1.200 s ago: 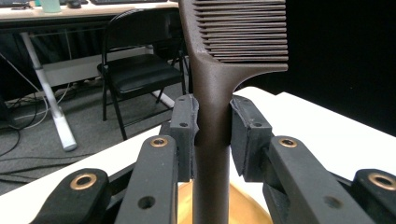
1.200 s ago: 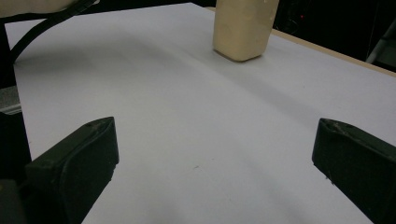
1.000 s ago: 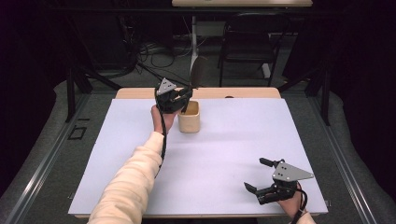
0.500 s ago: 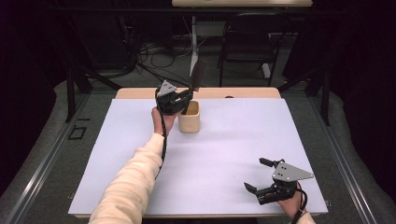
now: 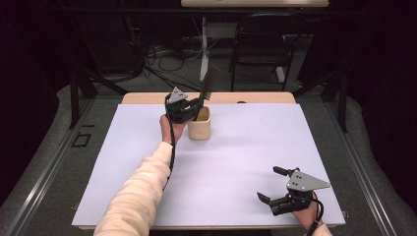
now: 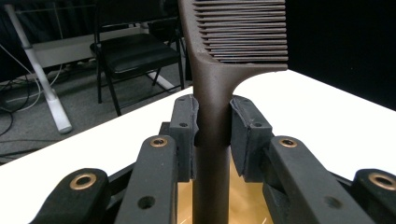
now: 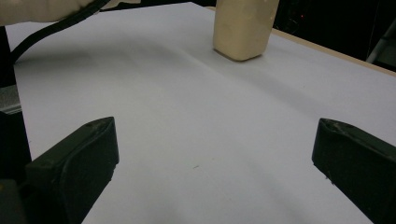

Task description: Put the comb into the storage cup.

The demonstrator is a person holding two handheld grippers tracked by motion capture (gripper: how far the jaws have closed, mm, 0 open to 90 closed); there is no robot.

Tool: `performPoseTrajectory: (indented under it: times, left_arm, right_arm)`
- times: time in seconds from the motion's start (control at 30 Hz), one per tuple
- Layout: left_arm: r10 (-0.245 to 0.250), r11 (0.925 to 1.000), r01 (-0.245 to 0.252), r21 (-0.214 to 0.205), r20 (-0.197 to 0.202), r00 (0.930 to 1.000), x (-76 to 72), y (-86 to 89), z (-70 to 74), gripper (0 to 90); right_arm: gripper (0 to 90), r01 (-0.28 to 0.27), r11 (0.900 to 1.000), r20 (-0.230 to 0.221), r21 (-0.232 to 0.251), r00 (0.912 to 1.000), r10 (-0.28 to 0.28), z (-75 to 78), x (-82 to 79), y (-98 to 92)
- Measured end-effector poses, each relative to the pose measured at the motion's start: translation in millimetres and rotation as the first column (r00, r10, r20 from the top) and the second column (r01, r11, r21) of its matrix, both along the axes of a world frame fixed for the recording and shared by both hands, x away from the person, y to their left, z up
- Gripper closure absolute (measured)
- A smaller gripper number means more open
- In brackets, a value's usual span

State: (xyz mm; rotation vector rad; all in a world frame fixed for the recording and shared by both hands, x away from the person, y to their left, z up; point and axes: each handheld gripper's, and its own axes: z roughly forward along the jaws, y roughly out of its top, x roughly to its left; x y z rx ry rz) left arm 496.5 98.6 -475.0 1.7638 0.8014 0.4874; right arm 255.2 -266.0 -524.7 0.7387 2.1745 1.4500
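Dark room, white counter [image 5: 231, 167]. Near the far edge, our left gripper [image 6: 212, 135] clamps its jaws on a brown comb [image 6: 212, 93], handle upright, its lower end inside the tan cup [image 5: 199, 124] directly beneath. Right gripper [image 5: 279, 196] rests at the near right corner, jaws wide, holding nothing, well apart from the cup.

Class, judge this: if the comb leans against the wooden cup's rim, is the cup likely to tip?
Possibly: the cup looks small and light, and the comb stands tall above it. Its flat base probably resists mild pushes. The left gripper grips the comb's stiff-looking handle.
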Motion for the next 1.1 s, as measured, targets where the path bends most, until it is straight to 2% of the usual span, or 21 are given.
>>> performPoseTrajectory:
  times: [0.43,0.63,1.1]
  left_arm:
    - [-0.019,0.9992,0.02,0.034,-0.02,0.9996,2.9,-1.8,-4.2,72.4]
    - [-0.032,0.997,0.033,0.069,-0.027,0.9991,3.6,-2.7,-8.4,72.4]
    - [-0.044,0.9931,0.047,0.107,-0.031,0.9985,4.6,-5.7,-11.4,72.5]
  right_arm:
    - [0.0,0.0,1.0,0.0,0.003,1.0,0.0,0.0,0.0,0.0]
    - [0.0,0.0,1.0,0.001,0.003,1.0,0.0,0.0,0.0,0.0]
    - [0.0,0.0,1.0,0.0,0.002,1.0,0.0,0.0,0.0,-0.2]
